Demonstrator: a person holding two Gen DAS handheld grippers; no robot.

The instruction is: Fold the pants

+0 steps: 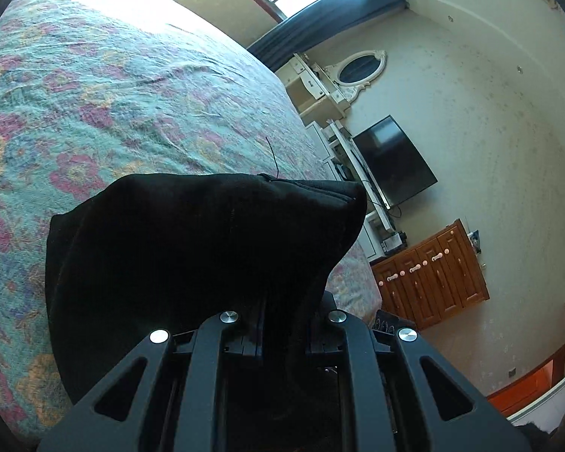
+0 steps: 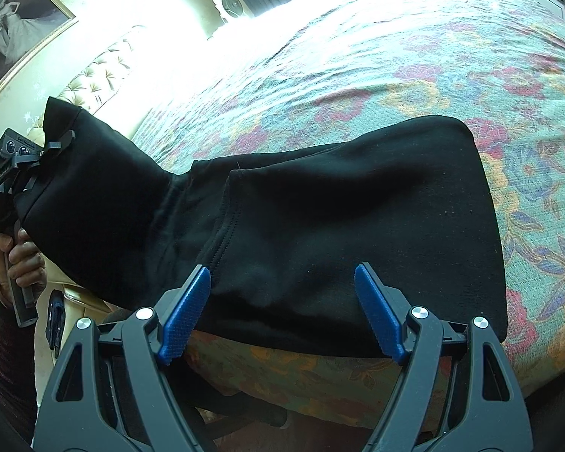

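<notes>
Firstly, left wrist view: left gripper [image 1: 261, 324] is clenched on a bunch of the black pants [image 1: 192, 248]. Cloth hangs lifted ahead of the claw, above the floral bedspread [image 1: 94, 94]. Likely raised so this end can carry over for a fold.

Right wrist view: right gripper [image 2: 282, 301] stands released, its 2 blue pads [image 2: 186, 312] spread wide, nothing between them. Pants [image 2: 339, 226] lie flat just ahead of the claw, at the near edge of the bedspread [image 2: 395, 56]. Far left of the claw, the person's hand [image 2: 20, 263] holds the left gripper [image 2: 37, 158], pinching the raised end. Right claw probably waits to take the near hem.
</notes>
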